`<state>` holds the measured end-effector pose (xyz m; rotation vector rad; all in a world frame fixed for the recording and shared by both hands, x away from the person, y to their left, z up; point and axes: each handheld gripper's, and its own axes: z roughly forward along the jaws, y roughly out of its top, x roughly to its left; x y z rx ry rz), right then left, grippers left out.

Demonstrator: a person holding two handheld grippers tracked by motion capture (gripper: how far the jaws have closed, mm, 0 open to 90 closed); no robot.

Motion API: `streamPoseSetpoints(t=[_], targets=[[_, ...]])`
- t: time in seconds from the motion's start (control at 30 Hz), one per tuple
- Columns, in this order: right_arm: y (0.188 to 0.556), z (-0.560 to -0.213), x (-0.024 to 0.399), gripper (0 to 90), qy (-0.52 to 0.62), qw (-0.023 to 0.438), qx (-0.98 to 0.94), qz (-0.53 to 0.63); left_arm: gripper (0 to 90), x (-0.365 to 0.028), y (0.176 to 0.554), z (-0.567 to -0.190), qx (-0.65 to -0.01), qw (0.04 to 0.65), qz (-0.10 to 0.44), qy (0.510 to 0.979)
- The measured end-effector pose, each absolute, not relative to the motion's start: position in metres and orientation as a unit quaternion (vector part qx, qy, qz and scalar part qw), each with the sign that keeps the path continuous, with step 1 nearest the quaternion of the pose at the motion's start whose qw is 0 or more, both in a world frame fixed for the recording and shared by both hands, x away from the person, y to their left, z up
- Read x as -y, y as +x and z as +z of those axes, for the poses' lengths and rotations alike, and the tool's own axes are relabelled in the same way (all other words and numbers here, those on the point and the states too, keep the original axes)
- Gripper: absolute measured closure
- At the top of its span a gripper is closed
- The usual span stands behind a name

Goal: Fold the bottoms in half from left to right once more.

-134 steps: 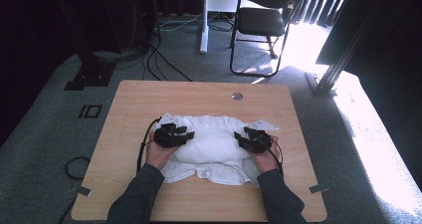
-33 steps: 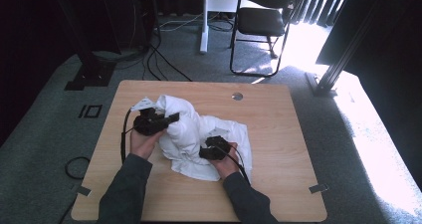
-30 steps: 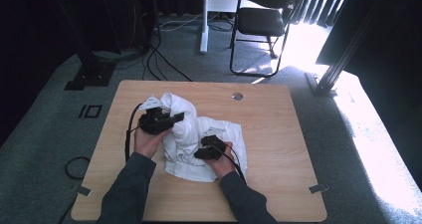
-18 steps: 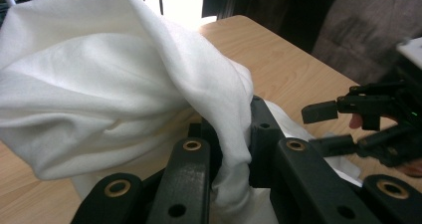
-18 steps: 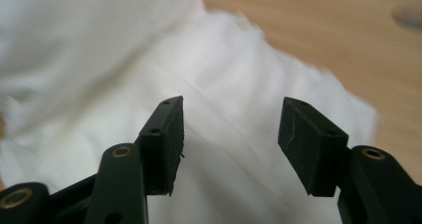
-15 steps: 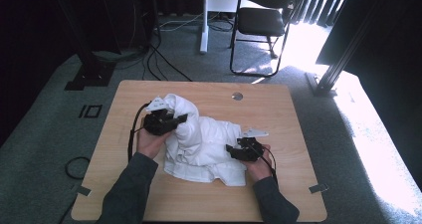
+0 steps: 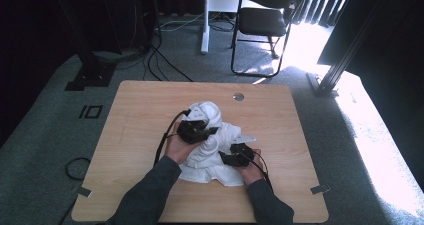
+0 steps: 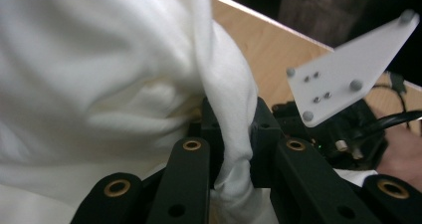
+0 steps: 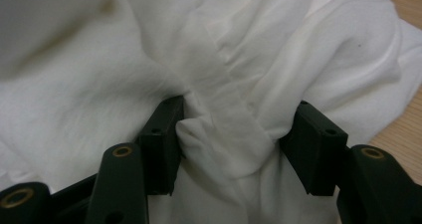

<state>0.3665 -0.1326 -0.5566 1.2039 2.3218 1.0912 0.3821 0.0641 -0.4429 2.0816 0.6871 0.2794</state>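
- The cloth (image 7: pixel 212 145) is plain white, with no print.
- The table (image 7: pixel 135 115) is pale wood with a fine grain.
- Both grippers are black: the left gripper (image 8: pixel 234 149) has brass-coloured rivets, the right gripper (image 9: pixel 239 144) too.
- The sleeves (image 7: pixel 145 195) are dark grey.
- The carpet (image 7: pixel 45 135) is grey-green.
- The chair (image 7: pixel 262 22) is black.
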Motion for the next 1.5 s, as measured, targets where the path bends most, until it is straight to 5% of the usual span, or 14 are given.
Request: streamPoseSetpoints(t=[0.47,0.83,1.13,1.27,1.5], targets=[[0.361,-0.512,0.225,32.0,0.487,0.183,-0.729,0.445,82.8,-0.035,0.384,-0.521,-0.283,0.426,0.077,0.856],[0.373,-0.474,0.191,32.3,0.443,0.199,-0.727,0.486,82.0,-0.035,0.384,-0.522,-0.279,0.426,0.081,0.857],[0.391,-0.474,0.157,34.0,0.422,0.164,-0.755,0.474,76.8,-0.037,0.382,-0.521,-0.277,0.432,0.079,0.855],[0.401,-0.492,0.150,40.7,0.425,0.164,-0.776,0.436,61.3,-0.041,0.371,-0.510,-0.269,0.447,0.074,0.850],[0.410,-0.509,0.159,43.6,0.457,0.166,-0.774,0.407,53.3,-0.069,0.345,-0.470,-0.231,0.515,0.092,0.820]])
